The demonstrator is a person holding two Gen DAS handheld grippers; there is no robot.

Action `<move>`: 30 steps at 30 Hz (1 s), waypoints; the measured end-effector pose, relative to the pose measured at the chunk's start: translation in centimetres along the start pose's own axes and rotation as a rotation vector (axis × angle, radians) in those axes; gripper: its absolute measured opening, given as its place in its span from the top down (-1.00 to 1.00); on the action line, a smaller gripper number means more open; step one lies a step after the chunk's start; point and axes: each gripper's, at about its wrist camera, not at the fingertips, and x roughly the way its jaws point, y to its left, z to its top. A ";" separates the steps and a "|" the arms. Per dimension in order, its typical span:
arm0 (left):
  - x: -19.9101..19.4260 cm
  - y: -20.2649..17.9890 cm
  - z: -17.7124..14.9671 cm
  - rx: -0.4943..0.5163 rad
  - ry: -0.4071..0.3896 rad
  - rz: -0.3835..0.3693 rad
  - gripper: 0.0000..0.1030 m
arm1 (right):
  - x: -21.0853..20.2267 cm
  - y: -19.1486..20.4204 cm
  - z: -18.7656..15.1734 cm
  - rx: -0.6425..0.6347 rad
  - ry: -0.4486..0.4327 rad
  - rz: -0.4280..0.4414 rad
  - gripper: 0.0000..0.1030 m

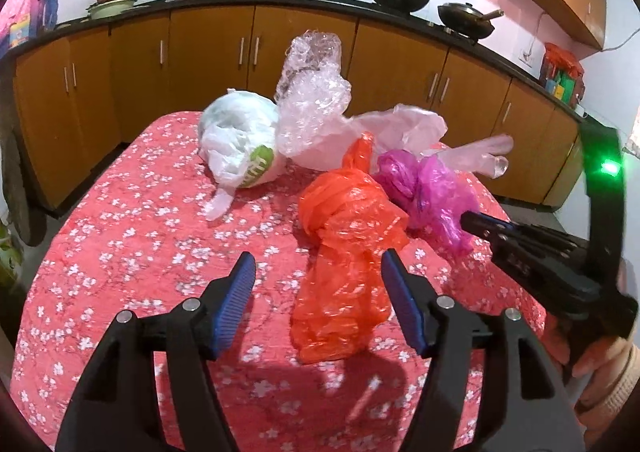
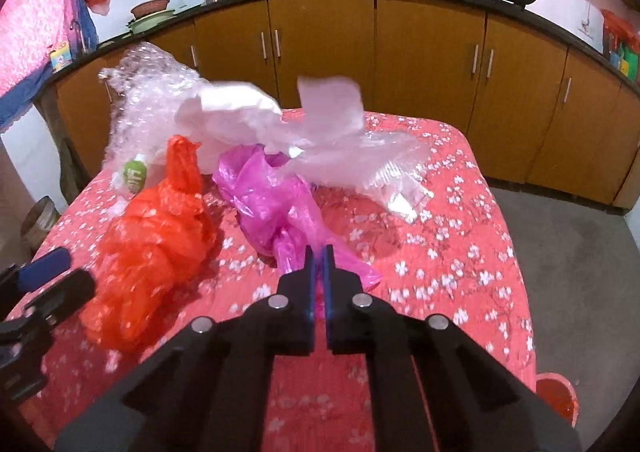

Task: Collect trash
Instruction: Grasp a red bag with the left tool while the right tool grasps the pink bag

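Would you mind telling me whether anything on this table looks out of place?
Yes: crumpled plastic litters the floral tablecloth, namely an orange bag, a pink bag, bubble wrap and a white bag.

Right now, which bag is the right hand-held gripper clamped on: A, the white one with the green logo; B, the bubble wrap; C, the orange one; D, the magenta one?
D: the right hand-held gripper is pinched shut on the near tail of the magenta bag.

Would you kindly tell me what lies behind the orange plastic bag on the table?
Behind the orange plastic bag lie a crumpled clear bubble wrap and a white bag. Whatever sits beneath that pile is covered.
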 end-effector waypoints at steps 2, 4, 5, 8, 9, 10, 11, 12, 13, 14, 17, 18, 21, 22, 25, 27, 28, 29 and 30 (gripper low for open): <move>0.3 -0.4 0.0 0.005 0.005 0.004 -0.29 | -0.7 -0.1 -0.4 0.005 -0.007 0.008 0.91; 0.7 -0.9 0.1 0.016 0.012 0.023 -0.30 | -1.1 -0.2 -0.7 0.006 -0.010 0.010 0.92; 0.9 -1.1 0.1 0.020 0.015 0.029 -0.30 | -1.3 -0.3 -0.8 0.008 -0.014 0.009 0.92; 1.5 -1.8 0.4 0.032 0.024 0.050 -0.30 | -1.7 -0.6 -0.9 0.017 -0.025 0.007 0.92; 1.7 -1.9 0.4 0.032 0.029 0.050 -0.29 | -1.7 -0.7 -1.0 0.019 -0.026 0.008 0.92; 1.9 -2.0 0.5 0.033 0.037 0.054 -0.29 | -1.8 -0.7 -1.0 0.019 -0.026 0.008 0.91; 2.1 -2.0 0.5 0.031 0.044 0.058 -0.23 | -1.8 -0.6 -1.1 0.019 -0.026 0.009 0.92; 2.4 -2.0 0.5 0.030 0.055 0.056 -0.19 | -1.8 -0.6 -1.2 0.019 -0.024 0.011 0.92; 2.6 -2.0 0.4 0.029 0.066 0.055 -0.08 | -1.8 -0.6 -1.1 0.020 -0.024 0.012 0.92; 2.7 -2.0 0.3 0.027 0.076 0.056 0.07 | -1.8 -0.6 -1.1 0.020 -0.024 0.012 0.91; 3.0 -1.9 0.2 0.018 0.104 0.038 0.49 | -2.0 -0.6 -1.3 0.018 -0.024 0.018 0.91; 2.9 -1.8 0.2 0.019 0.102 0.035 0.56 | -2.0 -0.6 -1.4 0.016 -0.024 0.018 0.91; 2.4 -1.6 0.0 0.027 0.091 0.032 0.76 | -2.3 -0.6 -1.5 0.012 -0.026 0.019 0.91; 2.0 -1.4 -0.1 0.028 0.084 0.033 0.79 | -2.4 -0.6 -1.6 0.010 -0.027 0.019 0.91; 1.4 -0.9 -0.2 0.029 0.073 0.033 0.81 | -2.9 -0.5 -1.9 0.002 -0.032 0.021 0.91; 0.7 -0.5 -0.4 0.030 0.065 0.025 0.82 | -3.3 -0.4 -2.1 -0.002 -0.033 0.030 0.91; 0.3 -0.4 -0.4 0.033 0.059 0.023 0.82 | -3.5 -0.2 -2.2 -0.005 -0.035 0.036 0.91; -0.2 -0.3 -0.5 0.035 0.055 0.018 0.82 | -3.8 -0.2 -2.3 -0.007 -0.037 0.043 0.92; -0.7 -0.1 -0.6 0.034 0.051 0.009 0.82 | -4.1 -0.1 -2.3 -0.010 -0.038 0.049 0.91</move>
